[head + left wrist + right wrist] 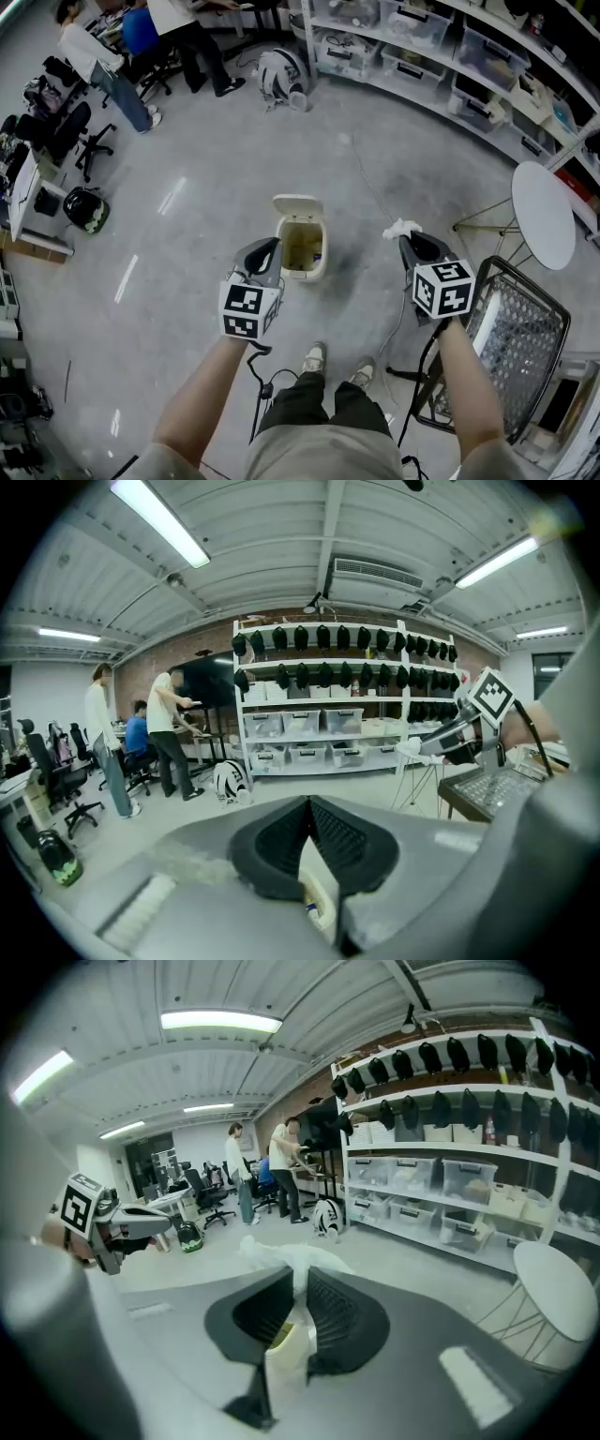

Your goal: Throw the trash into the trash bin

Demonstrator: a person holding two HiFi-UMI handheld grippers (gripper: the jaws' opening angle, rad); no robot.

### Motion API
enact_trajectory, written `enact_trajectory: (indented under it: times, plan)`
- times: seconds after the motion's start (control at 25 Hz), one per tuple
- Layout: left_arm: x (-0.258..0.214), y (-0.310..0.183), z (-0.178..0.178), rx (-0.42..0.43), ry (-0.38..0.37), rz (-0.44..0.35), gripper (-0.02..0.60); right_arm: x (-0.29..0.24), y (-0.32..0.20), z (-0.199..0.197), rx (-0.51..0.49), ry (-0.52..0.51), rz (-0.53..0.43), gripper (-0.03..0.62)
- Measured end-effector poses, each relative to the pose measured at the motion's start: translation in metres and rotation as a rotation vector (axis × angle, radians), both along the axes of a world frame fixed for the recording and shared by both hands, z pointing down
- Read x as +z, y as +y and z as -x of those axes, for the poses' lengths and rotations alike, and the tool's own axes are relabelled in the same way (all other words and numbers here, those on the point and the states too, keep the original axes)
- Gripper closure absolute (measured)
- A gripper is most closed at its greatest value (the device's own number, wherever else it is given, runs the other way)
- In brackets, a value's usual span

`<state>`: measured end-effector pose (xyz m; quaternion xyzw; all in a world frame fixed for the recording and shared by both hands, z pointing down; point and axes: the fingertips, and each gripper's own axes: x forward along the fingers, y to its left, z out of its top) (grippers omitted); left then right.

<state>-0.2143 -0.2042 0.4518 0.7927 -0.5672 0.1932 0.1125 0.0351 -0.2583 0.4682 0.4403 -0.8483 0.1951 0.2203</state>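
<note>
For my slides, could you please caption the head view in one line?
Right gripper holds crumpled white tissue near the open trash bin on the floor; left gripper shut, empty.

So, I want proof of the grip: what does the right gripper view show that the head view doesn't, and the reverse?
Only the right gripper view: the jaws of the right gripper pressed on the white tissue, and rows of black caps on the top shelves. Only the head view: the whole open trash bin on the floor, the person's shoes and a black mesh chair. Both: the tissue sticking out past the jaw tips, the left gripper and the round white table.
</note>
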Motion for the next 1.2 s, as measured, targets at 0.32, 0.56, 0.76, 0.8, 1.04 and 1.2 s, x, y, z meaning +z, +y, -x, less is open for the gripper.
enact_trajectory:
  times: [0.32,0.56,0.76,0.8,1.04,1.2]
  plan:
    - [0.058,-0.012,0.074,-0.076,0.003,0.056,0.58,0.069,-0.027,0.119,-0.13,-0.014,0.073,0.543]
    - [0.126,-0.029,0.109,-0.119,0.011,0.113,0.58,0.147,-0.039,0.166,-0.16,-0.001,0.149,0.543]
    - [0.186,-0.042,0.126,-0.138,0.02,0.142,0.58,0.217,-0.044,0.186,-0.167,0.0,0.221,0.543]
    - [0.2,-0.043,0.128,-0.14,0.02,0.153,0.58,0.231,-0.044,0.19,-0.17,0.002,0.232,0.544]
    - [0.278,-0.042,0.14,-0.139,0.02,0.223,0.58,0.307,-0.032,0.224,-0.21,0.007,0.3,0.543]
    - [0.327,-0.04,0.142,-0.157,0.049,0.269,0.58,0.355,-0.026,0.237,-0.209,0.013,0.336,0.543]
